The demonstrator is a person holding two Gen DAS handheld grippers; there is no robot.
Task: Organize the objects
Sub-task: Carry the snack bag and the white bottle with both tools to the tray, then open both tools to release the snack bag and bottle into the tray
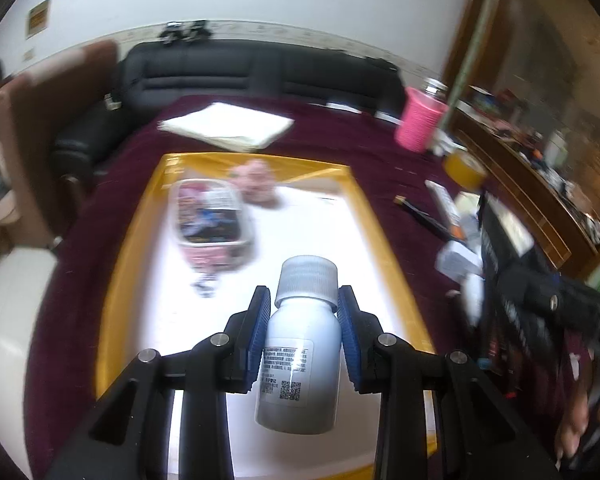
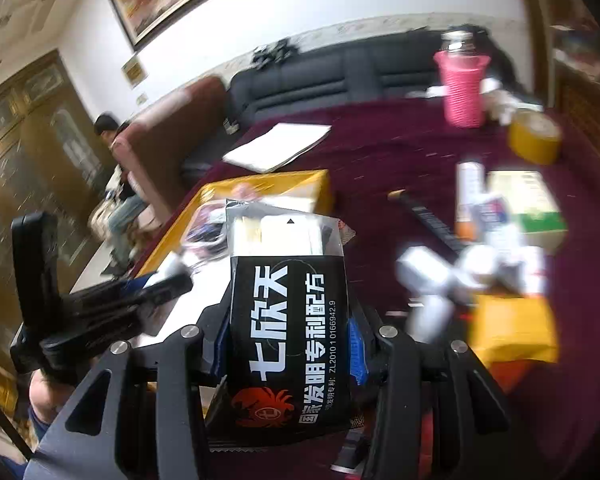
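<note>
Bottle: I hold a small white plastic bottle with a ribbed grey screw cap [image 1: 300, 332] in my left gripper [image 1: 304, 304]. The blue pads are clenched on its shoulders, just below the cap, and the bottle hangs above the white floor of the yellow-rimmed tray [image 1: 384, 216].

Packet: My right gripper [image 2: 288, 332] grasps a black foil packet with large white Chinese letters and an orange crab mark [image 2: 288, 320]. The jaws press on its two sides; its open silver top points toward the tray [image 2: 320, 192].

Already in the tray: a clear plastic tub with a printed label [image 1: 212, 216] and a pink soft object [image 1: 256, 180] sit in the far part. The picture is blurred, so I cannot say more about them.

Step in hand: I judge that I bring both things to the tray to put them down there.

How to do it well: I should lower the bottle onto the free white floor near me, well apart from the tub, base first, and release only when it stands. The packet is soft, so I would lay it flat beside it, not drop it.

Risk: both grippers are near each other, so I should place one thing at a time.

Outside: on the dark red tablecloth [image 1: 340, 136] stay a pink ribbed cup [image 1: 416, 124], a yellow tape roll [image 2: 534, 138] and a stack of white paper [image 1: 228, 126].
</note>
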